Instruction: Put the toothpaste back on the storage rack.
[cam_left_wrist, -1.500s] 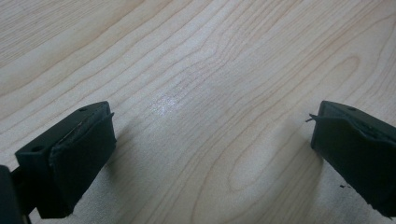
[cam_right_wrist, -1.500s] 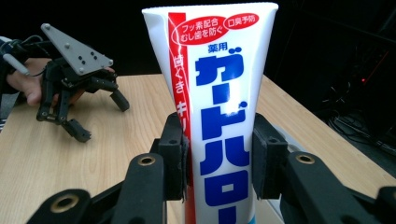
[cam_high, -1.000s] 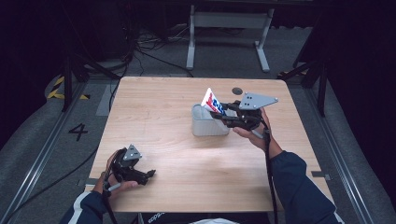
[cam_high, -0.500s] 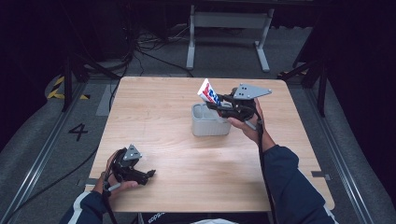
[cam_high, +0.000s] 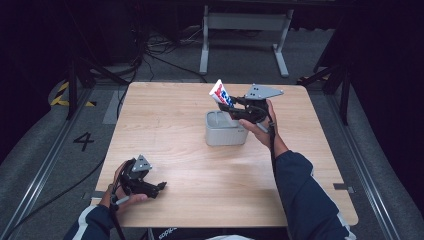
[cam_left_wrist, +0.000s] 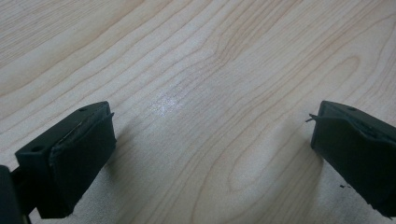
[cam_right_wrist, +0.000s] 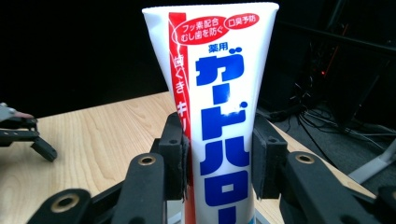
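My right gripper (cam_high: 231, 111) is shut on a white toothpaste tube (cam_high: 221, 95) with red and blue print, holding it tilted over the grey rectangular holder (cam_high: 225, 131) at the table's middle. In the right gripper view the tube (cam_right_wrist: 219, 116) stands between both pads (cam_right_wrist: 180, 158), which press its sides. My left gripper (cam_high: 161, 187) rests low near the table's front left edge, open. In the left gripper view its jaws stand wide apart over bare wood with nothing between them (cam_left_wrist: 212, 154).
The light wooden table (cam_high: 170, 115) stands on a dark floor with cables and a metal stand (cam_high: 245, 35) behind it. In the right gripper view the left gripper (cam_right_wrist: 23, 133) shows far off at the left.
My right gripper has carried the toothpaste tube leftward, from right of the grey holder to above it. The left gripper has stayed put.
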